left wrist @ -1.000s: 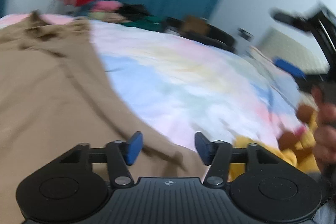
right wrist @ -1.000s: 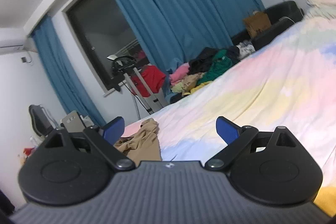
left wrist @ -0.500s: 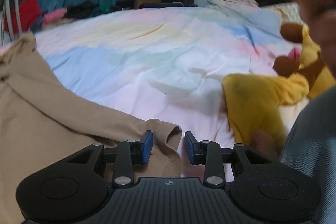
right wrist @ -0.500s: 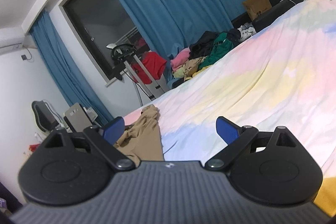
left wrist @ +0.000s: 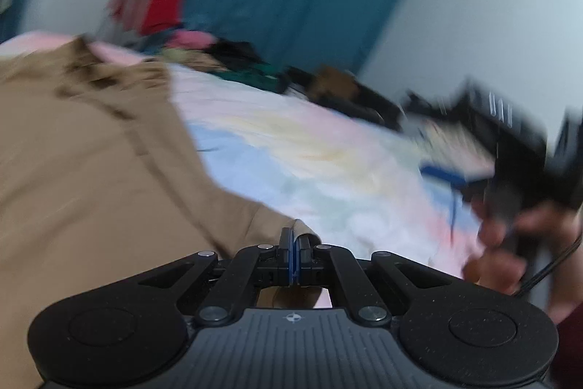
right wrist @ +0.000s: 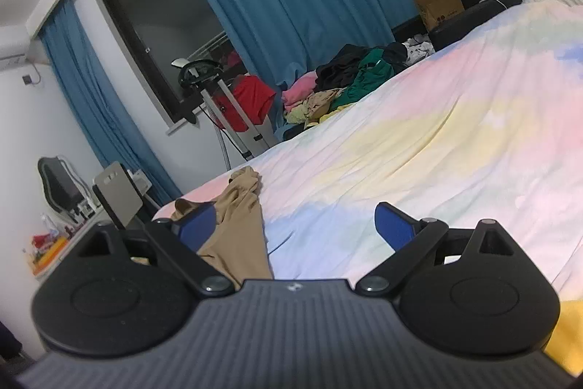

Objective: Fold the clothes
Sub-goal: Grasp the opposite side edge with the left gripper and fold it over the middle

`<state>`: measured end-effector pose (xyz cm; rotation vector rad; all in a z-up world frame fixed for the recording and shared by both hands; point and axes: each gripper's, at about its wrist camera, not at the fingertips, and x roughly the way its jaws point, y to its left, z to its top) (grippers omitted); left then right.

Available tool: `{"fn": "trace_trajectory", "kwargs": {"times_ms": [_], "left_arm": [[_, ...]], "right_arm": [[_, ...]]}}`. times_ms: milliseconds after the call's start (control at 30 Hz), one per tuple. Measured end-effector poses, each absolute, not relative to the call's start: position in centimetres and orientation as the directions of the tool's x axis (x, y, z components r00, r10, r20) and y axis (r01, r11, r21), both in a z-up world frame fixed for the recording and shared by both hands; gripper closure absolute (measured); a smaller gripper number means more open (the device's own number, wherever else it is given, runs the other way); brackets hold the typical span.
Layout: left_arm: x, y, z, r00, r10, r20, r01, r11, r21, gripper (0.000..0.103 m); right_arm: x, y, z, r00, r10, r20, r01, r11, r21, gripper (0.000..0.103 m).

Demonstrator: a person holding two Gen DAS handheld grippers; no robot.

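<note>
On the bed [right wrist: 455, 133], left gripper [left wrist: 293, 248] clamped on tan garment [left wrist: 91, 170] hem; right gripper [right wrist: 295, 228] wide apart, empty.

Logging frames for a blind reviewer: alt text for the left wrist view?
The left gripper is shut on the edge of a tan fabric garment spread over a pastel rainbow bedsheet. Motion-blurred, a hand holds the right gripper at right.

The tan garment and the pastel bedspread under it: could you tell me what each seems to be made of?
Tan garment: apparently a soft, matte knit such as cotton jersey; it drapes limply, bunches at its far end, and shows a stitched hem where the left gripper pinches it. Pastel bedspread: seemingly thin woven cotton or a blend, matte, with fine shallow creases and a printed watercolour pattern. The exact fibre cannot be told.
</note>
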<state>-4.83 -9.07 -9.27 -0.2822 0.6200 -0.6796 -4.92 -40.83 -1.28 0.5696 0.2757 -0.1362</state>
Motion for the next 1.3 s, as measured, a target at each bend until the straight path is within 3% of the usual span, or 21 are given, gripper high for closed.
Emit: {"fn": "trace_trajectory", "kwargs": {"times_ms": [67,367,467,533,633,700,833,900,1000,1100,1300], "left_arm": [[-5.2,-6.1,-8.6,0.636,-0.636,-0.437,0.410,0.758,-0.507,0.102],[-5.3,1.4,-12.2,0.602,-0.442,-0.665,0.024,0.843,-0.538,0.102],[-4.5,1.7,-12.4,0.580,-0.443,-0.684,0.017,0.846,-0.533,0.101],[-4.4,1.4,-12.0,0.567,-0.467,-0.679,0.054,0.843,-0.535,0.094],[-4.5,1.3,-11.1,0.549,-0.495,-0.673,0.101,0.839,-0.535,0.075],[-4.5,1.7,-10.4,0.556,-0.496,-0.667,0.116,0.841,-0.528,0.051],[-1.8,2.3,-8.1,0.582,-0.480,-0.656,0.118,0.848,-0.517,0.043],[2.1,2.5,-7.1,0.597,-0.467,-0.652,0.095,0.848,-0.521,0.033],[8.4,2.7,-6.9,0.609,-0.469,-0.640,0.048,0.827,-0.560,0.028],[16.2,2.1,-8.0,0.589,-0.484,-0.647,-0.017,0.793,-0.608,0.027],[28.2,-0.7,-11.3,0.637,-0.334,-0.694,-0.091,0.862,-0.499,0.028]], "right_arm": [[-4.9,-40.4,-1.2,0.953,-0.047,-0.299,0.198,0.845,0.497,0.008],[-4.0,-39.2,-1.3,0.936,-0.015,-0.351,0.181,0.876,0.446,0.008],[-3.7,-39.0,-1.3,0.930,-0.007,-0.368,0.179,0.883,0.435,0.008],[-3.6,-38.7,-1.3,0.926,-0.002,-0.377,0.174,0.889,0.423,0.008],[-3.6,-38.2,-1.3,0.922,0.009,-0.387,0.165,0.895,0.414,0.008],[-3.2,-37.4,-1.5,0.917,0.023,-0.398,0.158,0.896,0.416,0.008],[-0.4,-35.1,-0.5,0.905,0.096,-0.415,0.111,0.888,0.446,0.008],[1.5,-33.9,0.7,0.908,0.126,-0.399,0.079,0.884,0.460,0.008],[4.4,-32.3,2.6,0.935,0.131,-0.330,0.032,0.893,0.448,0.008],[6.3,-31.9,1.0,0.965,0.113,-0.237,-0.009,0.916,0.400,0.008],[9.8,-34.6,-4.7,0.930,0.058,-0.362,0.109,0.898,0.425,0.008]]}}
